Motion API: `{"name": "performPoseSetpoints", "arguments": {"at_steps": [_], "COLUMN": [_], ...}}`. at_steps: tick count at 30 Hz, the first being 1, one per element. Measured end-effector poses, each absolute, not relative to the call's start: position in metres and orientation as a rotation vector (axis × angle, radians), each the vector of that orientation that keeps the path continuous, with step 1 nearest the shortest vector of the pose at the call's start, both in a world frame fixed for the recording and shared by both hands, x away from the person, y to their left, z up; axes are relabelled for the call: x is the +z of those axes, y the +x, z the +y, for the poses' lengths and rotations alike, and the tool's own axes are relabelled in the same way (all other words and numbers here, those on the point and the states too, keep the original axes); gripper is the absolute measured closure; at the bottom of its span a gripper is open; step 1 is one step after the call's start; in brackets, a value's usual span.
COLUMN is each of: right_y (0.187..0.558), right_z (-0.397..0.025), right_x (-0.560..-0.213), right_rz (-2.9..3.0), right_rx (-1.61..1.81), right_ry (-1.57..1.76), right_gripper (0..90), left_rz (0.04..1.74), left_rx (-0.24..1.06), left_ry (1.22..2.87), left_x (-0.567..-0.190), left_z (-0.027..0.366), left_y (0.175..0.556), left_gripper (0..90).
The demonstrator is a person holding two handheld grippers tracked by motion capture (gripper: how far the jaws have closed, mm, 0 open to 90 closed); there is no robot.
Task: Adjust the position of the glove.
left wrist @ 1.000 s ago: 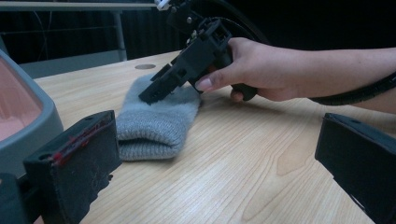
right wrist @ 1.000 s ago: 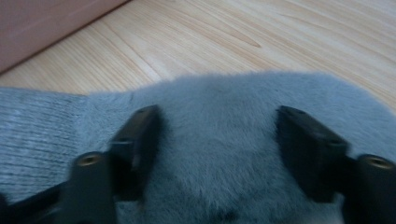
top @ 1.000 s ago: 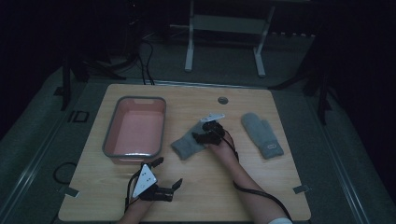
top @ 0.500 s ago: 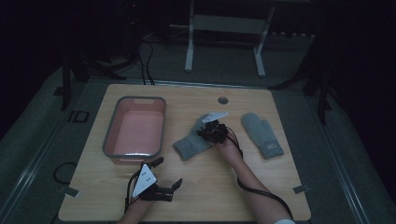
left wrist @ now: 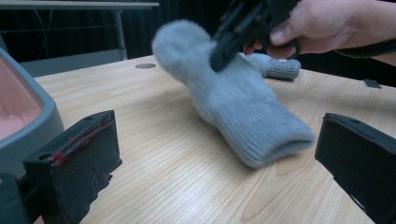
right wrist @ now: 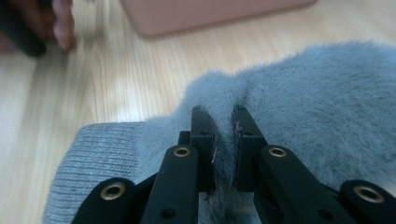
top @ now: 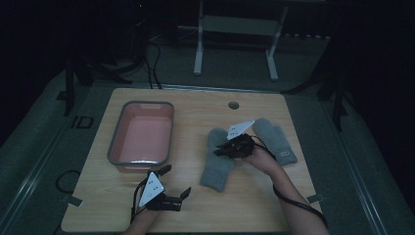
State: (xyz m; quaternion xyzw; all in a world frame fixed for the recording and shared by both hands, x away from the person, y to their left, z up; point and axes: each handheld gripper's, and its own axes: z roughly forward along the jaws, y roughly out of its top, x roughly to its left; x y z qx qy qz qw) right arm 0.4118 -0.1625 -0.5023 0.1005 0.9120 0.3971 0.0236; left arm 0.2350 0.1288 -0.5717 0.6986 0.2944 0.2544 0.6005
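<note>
Center-right of the high view, the right gripper [top: 229, 150] pinches a fold of the grey mitten [top: 218, 164], which lies on the table [top: 195, 103] beside the pink tub [top: 142, 134], likely to lift it. The hand angles down-left. At lower left, the left gripper [top: 177, 197] rests with its jaws spread, holding nothing, waiting.

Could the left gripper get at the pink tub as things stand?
Probably yes. The left gripper rests open on the table, just in front of the pink tub, with only bare wood between them; the right gripper is busy pinching the grey mitten.
</note>
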Motion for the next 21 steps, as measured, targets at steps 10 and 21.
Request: {"name": "performPoseSetpoints", "arguments": {"at_steps": [10, 21], "right_y": [0.422, 0.429], "right_z": [-0.159, -0.158], "right_x": [-0.543, -0.535], "right_rz": [2.952, 2.879], "right_rx": [1.156, 1.104], "right_ry": [0.348, 0.218], "right_gripper": [25.2, 27.7], "left_rz": [0.682, 0.68], "left_rx": [0.594, 0.592], "left_ry": [1.621, 1.62], "left_x": [-0.572, -0.572], "left_z": [0.129, 0.129], "left_y": [0.235, 0.235], "left_gripper": [0.2, 0.2]}}
